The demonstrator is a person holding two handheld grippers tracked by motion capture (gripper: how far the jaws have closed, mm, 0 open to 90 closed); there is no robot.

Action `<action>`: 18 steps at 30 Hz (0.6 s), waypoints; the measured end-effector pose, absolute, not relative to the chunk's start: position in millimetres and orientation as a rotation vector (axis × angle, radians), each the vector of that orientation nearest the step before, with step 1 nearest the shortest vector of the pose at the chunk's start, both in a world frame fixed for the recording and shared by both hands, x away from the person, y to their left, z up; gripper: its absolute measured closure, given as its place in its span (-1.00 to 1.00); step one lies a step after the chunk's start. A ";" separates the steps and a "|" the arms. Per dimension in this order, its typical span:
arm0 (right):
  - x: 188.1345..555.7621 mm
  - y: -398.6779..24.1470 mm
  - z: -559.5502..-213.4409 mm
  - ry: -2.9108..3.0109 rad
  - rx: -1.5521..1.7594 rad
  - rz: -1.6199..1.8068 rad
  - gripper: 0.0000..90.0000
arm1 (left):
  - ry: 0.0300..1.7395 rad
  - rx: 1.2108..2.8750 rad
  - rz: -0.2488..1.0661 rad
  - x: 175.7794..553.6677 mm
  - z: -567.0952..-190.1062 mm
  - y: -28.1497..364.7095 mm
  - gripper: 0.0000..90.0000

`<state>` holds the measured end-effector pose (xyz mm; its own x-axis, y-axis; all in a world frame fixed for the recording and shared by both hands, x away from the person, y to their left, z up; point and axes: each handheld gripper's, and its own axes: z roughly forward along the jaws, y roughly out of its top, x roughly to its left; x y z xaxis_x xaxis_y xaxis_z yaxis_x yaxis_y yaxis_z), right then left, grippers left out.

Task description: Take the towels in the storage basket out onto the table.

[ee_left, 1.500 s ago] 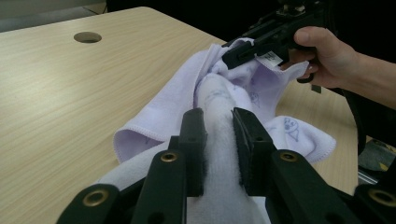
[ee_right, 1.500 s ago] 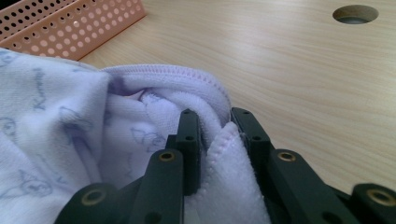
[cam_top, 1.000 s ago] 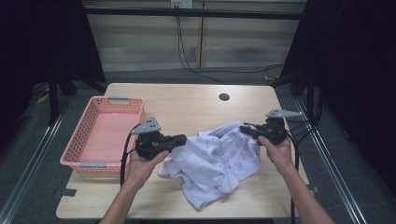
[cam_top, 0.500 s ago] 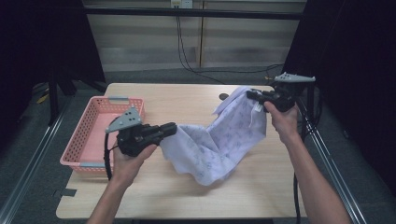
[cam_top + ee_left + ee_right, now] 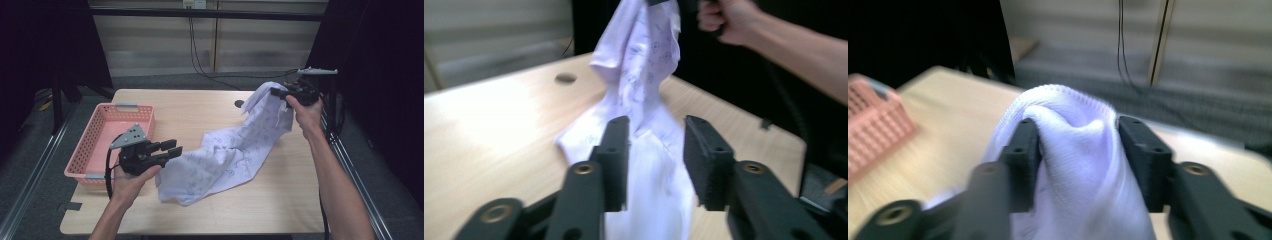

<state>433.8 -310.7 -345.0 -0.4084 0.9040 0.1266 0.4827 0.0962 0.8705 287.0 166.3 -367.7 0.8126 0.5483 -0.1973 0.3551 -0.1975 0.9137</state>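
Bare forearms, no sleeves. Each gripper [image 5: 170, 148] is black, with 2 ribbed jaws, brass-ringed screws, a grey 3-cornered plate [image 5: 129, 136] and black cable [image 5: 108, 167].

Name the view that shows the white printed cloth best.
The high view: the whole cloth shows, draped from table to raised end. The left gripper view shows its hanging part; the right gripper view, just a bunched fold.
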 end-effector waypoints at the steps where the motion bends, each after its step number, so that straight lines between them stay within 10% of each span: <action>1: 432.7 -310.9 -351.6 1.934 1.359 1.234 -0.01 | 0.705 1.817 0.189 289.9 -374.0 167.4 0.33; 18: 345.2 -277.8 -408.2 2.136 1.245 1.374 -0.03 | 0.699 2.126 -0.057 280.0 -469.5 150.0 0.22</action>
